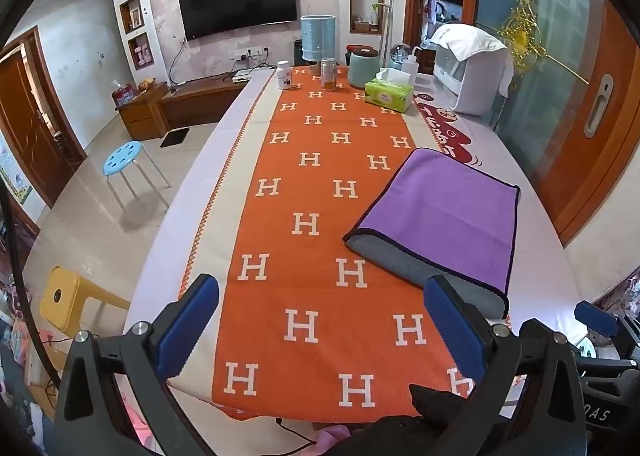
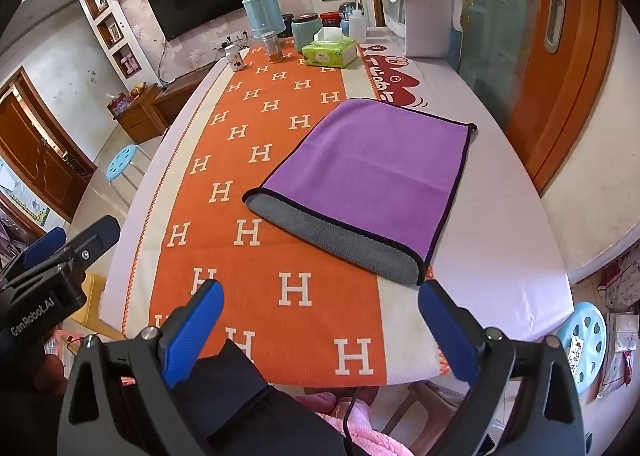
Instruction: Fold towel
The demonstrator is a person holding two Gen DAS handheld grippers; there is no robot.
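A purple towel (image 1: 444, 212) with a dark hem lies folded over on the table, a strip of its grey underside (image 1: 400, 260) showing along the near edge. It also shows in the right wrist view (image 2: 372, 160). My left gripper (image 1: 320, 320) is open and empty, above the orange cloth near the table's front edge, left of the towel. My right gripper (image 2: 320, 324) is open and empty, just short of the towel's near grey edge (image 2: 344, 240). The left gripper's body appears at the left of the right wrist view (image 2: 52, 268).
An orange H-patterned cloth (image 1: 312, 224) covers the table's middle. At the far end stand a green tissue box (image 1: 389, 94), a teal jar (image 1: 363, 66), a can (image 1: 329, 73), a white bottle (image 1: 284, 74) and a white appliance (image 1: 476, 72). Stools (image 1: 122, 158) stand on the floor to the left.
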